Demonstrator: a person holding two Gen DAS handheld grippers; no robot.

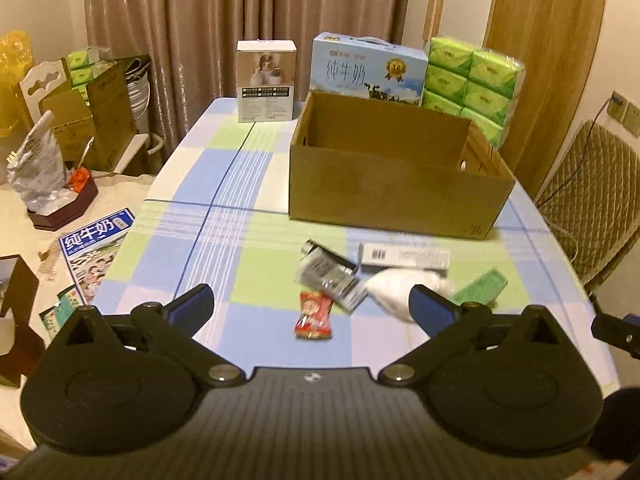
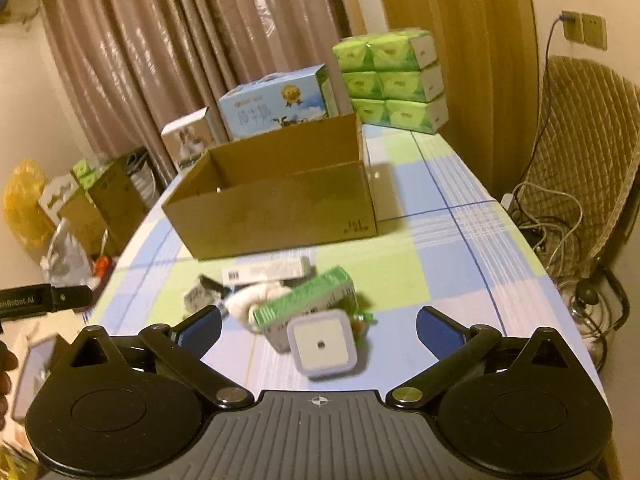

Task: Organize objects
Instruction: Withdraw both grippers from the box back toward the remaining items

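An open brown cardboard box stands on the checked tablecloth. In front of it lies a loose cluster: a red snack packet, a silver foil pack, a long white carton, a white cloth bundle, a green box and a white square night light. My left gripper is open above the red packet, holding nothing. My right gripper is open with the night light between its fingers, untouched.
At the table's far end stand a small white carton, a blue milk case and a stack of green tissue packs. A padded chair with cables is on the right; boxes and bags crowd the floor at left.
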